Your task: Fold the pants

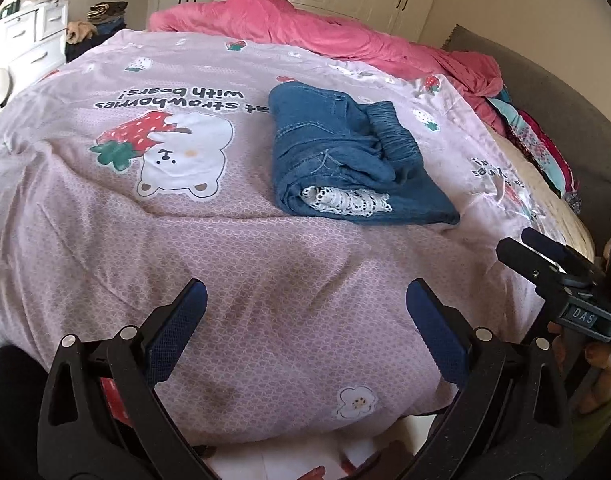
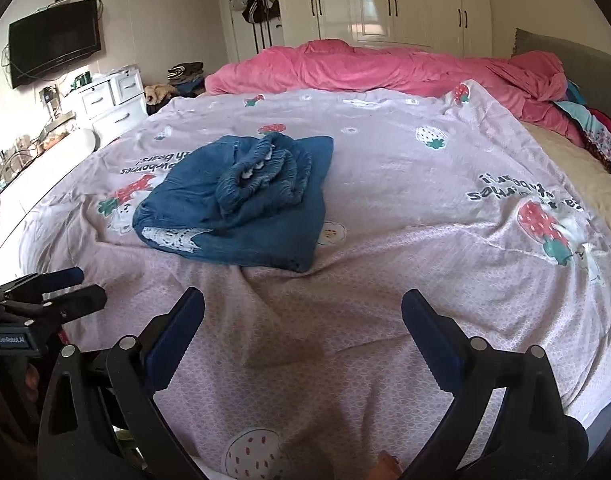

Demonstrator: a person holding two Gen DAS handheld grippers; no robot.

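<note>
Blue denim pants (image 1: 317, 128) (image 2: 265, 232) lie folded into a compact bundle on the pink strawberry-and-bear bed cover (image 1: 105, 232) (image 2: 425, 208), with the elastic waistband bunched on top and white lace trim showing at the near fold. Low over the near part of the bed, my left gripper (image 1: 307, 296) is open and empty, well short of the pants. It also shows at the left edge of the right wrist view as the left gripper (image 2: 85, 283). Nothing sits between the fingers of my right gripper (image 2: 303, 302), which is open, also short of the bundle; the right gripper (image 1: 517, 243) appears at the right of the left wrist view.
A rumpled pink duvet (image 1: 305, 24) (image 2: 385, 68) lies along the far side of the bed. Colourful clothes (image 1: 537, 144) (image 2: 601, 136) are heaped by the grey headboard (image 1: 545, 92). White drawers (image 2: 109, 96), a wall TV (image 2: 55, 40) and wardrobes (image 2: 385, 0) stand beyond.
</note>
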